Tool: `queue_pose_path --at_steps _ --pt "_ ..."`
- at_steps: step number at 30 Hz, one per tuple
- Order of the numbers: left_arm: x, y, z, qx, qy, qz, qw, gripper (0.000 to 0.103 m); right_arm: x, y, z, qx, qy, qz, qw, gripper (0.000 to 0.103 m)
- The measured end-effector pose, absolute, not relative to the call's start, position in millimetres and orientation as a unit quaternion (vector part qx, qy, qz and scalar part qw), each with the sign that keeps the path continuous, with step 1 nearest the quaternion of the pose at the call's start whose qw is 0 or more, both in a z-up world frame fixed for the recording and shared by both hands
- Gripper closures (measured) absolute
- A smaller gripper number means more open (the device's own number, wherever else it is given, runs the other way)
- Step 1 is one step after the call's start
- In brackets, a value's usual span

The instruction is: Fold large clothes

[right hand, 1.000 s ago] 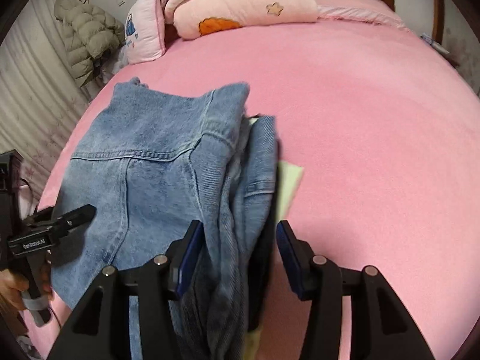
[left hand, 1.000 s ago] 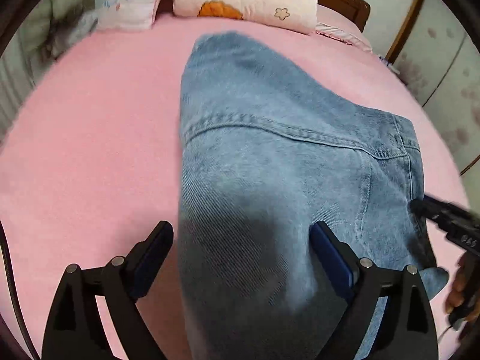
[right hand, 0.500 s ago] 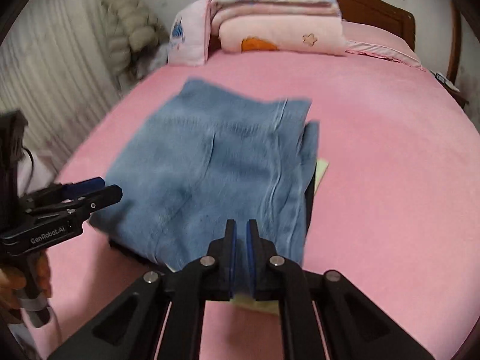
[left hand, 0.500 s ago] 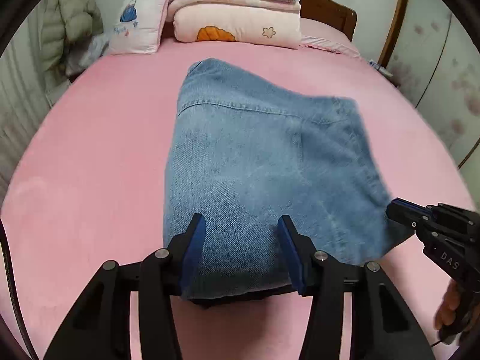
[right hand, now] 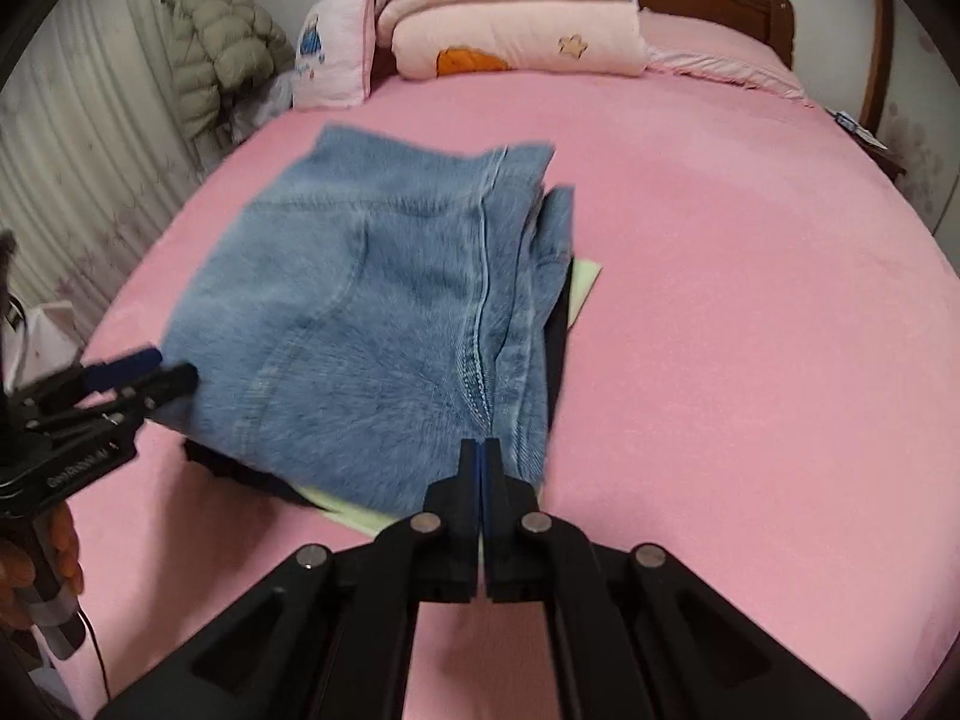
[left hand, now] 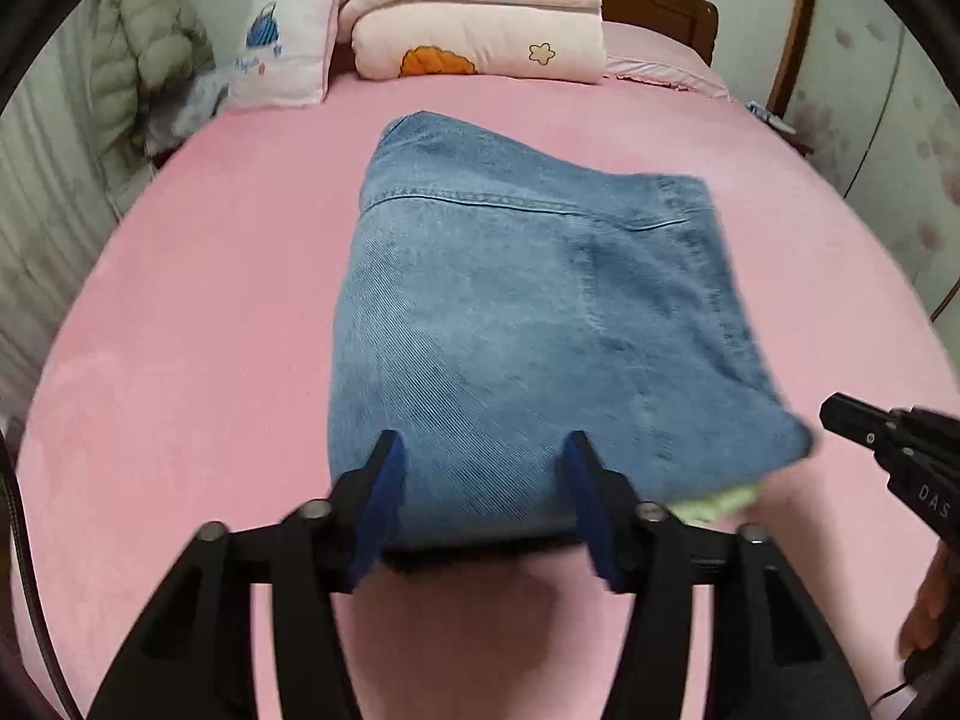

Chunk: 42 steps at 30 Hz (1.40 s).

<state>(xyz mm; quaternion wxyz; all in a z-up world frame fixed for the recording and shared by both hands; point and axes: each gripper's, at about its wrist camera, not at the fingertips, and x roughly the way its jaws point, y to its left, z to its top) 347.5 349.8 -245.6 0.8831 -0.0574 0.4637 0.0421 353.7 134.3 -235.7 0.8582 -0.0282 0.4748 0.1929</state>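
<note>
Folded blue denim jeans (left hand: 528,324) lay on the pink bed sheet (left hand: 180,330), just ahead of both tools, resting on top of a dark garment (right hand: 240,468) and a pale green one (right hand: 585,282) that peeked out at the edges. Left hand-held gripper (left hand: 483,492) was spread wide, blue pads to either side of the near fold edge, holding nothing; whether the pads touched the denim could not be told. Right hand-held gripper (right hand: 483,468) had its fingers pressed together at the near right corner of the stack; it could not be told if any cloth was pinched, looked empty. Stacked pink quilts (left hand: 480,30) and a white cushion (left hand: 282,60) sat far ahead at the headboard, a puffy pale jacket (right hand: 222,42) far ahead-left.

Handling judgement: denim looked thick, heavy-ish, fairly stiff for cloth, so it holds a crease but multi-layer edges are bulky. Not slippery, not fragile. Best hold: the thick seamed side edge or a folded corner, taking all layers, one tool per corner. Risk: dragging the garments underneath along with it.
</note>
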Motion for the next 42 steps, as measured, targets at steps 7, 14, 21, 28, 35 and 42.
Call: queue_pose_path --at_steps 7,14,21,28,35,42 --pt "257 289 -140 -0.052 0.430 0.035 0.901 0.018 290 87 -143 0.017 0.461 0.207 0.863 0.103" --pt "145 205 -28 -0.104 0.383 0.041 0.917 0.002 194 0 -33 0.054 0.436 0.235 0.867 0.100" --pt "56 123 20 -0.138 0.383 0.041 0.913 0.001 93 -82 29 0.024 0.424 0.245 0.872 0.100" --pt "-6 57 19 -0.131 0.389 0.059 0.910 0.001 19 -143 37 0.013 0.412 0.237 0.880 0.100" --pt "-47 7 -10 -0.084 0.410 0.102 0.903 0.001 -22 -170 14 -0.003 0.417 0.211 0.884 0.099" --pt "-67 -21 -23 -0.069 0.428 0.107 0.895 0.001 -43 -188 5 0.005 0.414 0.182 0.892 0.069"
